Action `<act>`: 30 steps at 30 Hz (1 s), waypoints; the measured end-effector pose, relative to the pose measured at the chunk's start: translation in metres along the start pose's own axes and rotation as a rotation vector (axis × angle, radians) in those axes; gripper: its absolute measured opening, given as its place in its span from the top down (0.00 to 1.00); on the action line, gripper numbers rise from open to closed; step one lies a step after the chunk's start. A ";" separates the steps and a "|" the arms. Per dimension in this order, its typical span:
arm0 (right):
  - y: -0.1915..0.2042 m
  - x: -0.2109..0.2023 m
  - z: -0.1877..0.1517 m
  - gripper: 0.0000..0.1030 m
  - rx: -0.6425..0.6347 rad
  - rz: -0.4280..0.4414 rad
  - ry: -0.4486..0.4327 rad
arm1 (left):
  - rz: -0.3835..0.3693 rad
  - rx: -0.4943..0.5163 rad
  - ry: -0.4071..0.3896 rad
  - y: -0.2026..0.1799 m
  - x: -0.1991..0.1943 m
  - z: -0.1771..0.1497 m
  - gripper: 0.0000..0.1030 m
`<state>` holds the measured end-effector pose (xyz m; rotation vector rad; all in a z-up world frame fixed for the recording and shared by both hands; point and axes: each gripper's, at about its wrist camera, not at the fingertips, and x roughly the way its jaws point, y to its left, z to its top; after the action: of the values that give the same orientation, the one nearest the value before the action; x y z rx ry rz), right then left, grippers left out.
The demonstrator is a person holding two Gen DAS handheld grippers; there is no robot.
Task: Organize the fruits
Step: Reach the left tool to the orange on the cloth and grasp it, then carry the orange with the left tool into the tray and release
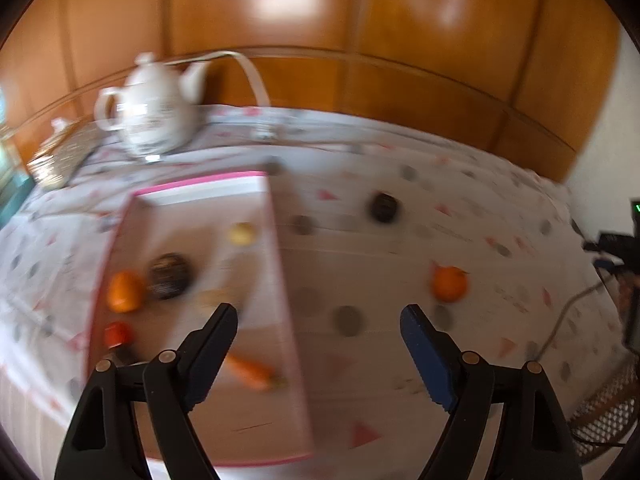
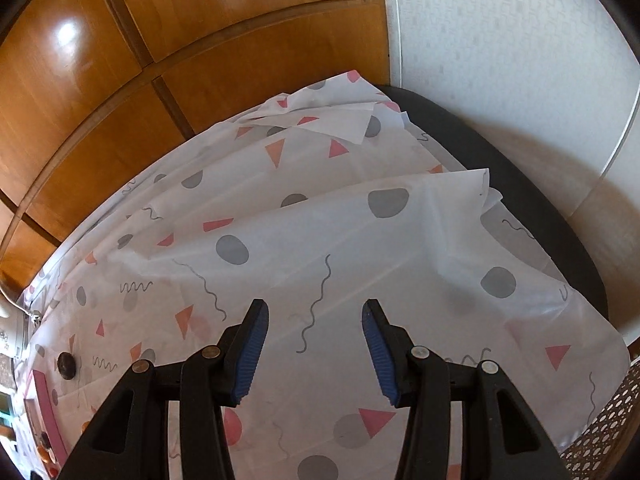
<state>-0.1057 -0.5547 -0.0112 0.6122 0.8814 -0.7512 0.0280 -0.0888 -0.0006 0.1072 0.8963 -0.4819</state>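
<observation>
A pink-rimmed box (image 1: 276,248) lies on the patterned tablecloth. It holds an orange (image 1: 125,291), a dark round fruit (image 1: 170,276), a pale yellow fruit (image 1: 242,233), a red fruit (image 1: 118,334) and a carrot (image 1: 250,370). Outside the box, to its right, a second dark fruit (image 1: 383,207) and a second orange (image 1: 450,283) rest on the cloth. My left gripper (image 1: 319,309) hovers open over the box's right wall, nothing between its fingers. My right gripper (image 2: 316,312) is open above bare cloth. A dark fruit (image 2: 66,365) and the box rim (image 2: 44,408) show far left.
A white teapot (image 1: 154,110) and a woven basket (image 1: 60,152) stand at the back left against wood panelling. A cable (image 1: 576,300) and dark equipment sit off the table's right edge. The cloth bunches in folds (image 2: 360,128) near a black chair back (image 2: 520,184).
</observation>
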 end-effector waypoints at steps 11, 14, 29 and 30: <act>0.005 0.008 -0.001 0.52 -0.019 0.027 0.038 | -0.155 0.184 0.139 -0.095 0.072 0.016 0.23; 0.008 0.010 -0.001 0.52 -0.034 0.037 0.050 | -0.150 0.201 0.162 -0.108 0.090 0.018 0.25; 0.014 0.010 0.000 0.52 -0.075 0.023 0.045 | -0.159 0.105 0.229 -0.112 0.135 0.018 0.61; 0.012 0.010 0.002 0.52 -0.071 0.016 0.041 | -0.160 0.096 0.226 -0.109 0.133 0.018 0.61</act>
<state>-0.0914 -0.5521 -0.0168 0.5732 0.9354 -0.6920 0.0621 -0.2387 -0.0802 0.1808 1.1089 -0.6712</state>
